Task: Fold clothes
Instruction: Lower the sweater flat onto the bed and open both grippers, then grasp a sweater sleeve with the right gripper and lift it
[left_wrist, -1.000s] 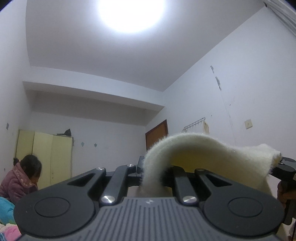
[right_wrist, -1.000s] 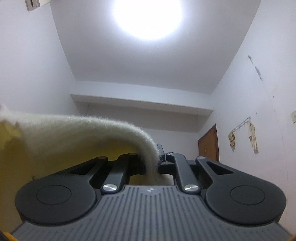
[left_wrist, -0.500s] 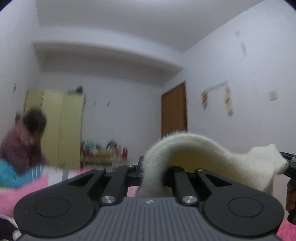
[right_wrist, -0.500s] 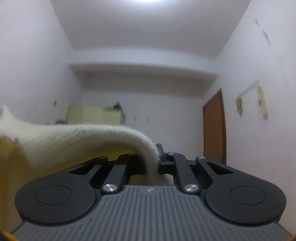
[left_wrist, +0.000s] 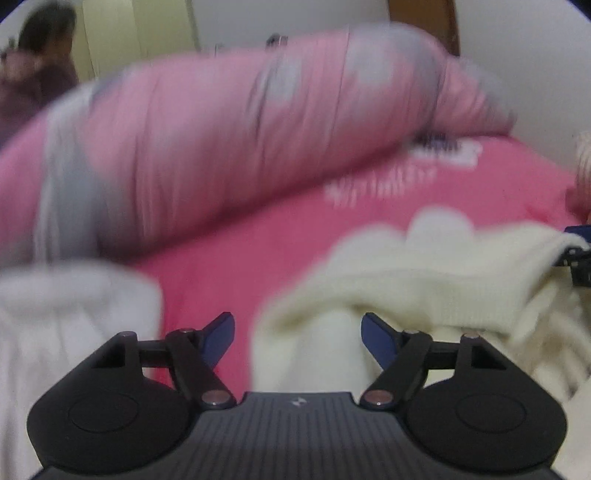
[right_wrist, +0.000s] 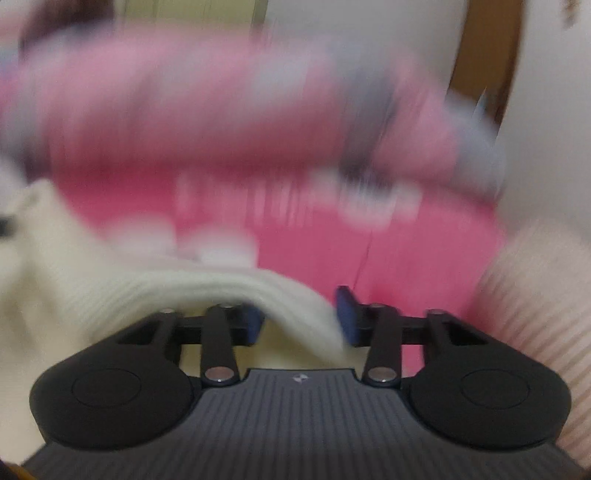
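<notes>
While the cream sweater sags onto the pink bed sheet, we see its fold between the spread fingers of our left gripper, whose jaws are opening with no pad pressing it. Our right gripper is opening too, the knit draped loosely between its fingers. Beyond both lies a rolled pink quilt; a white garment sits left of the left gripper.
</notes>
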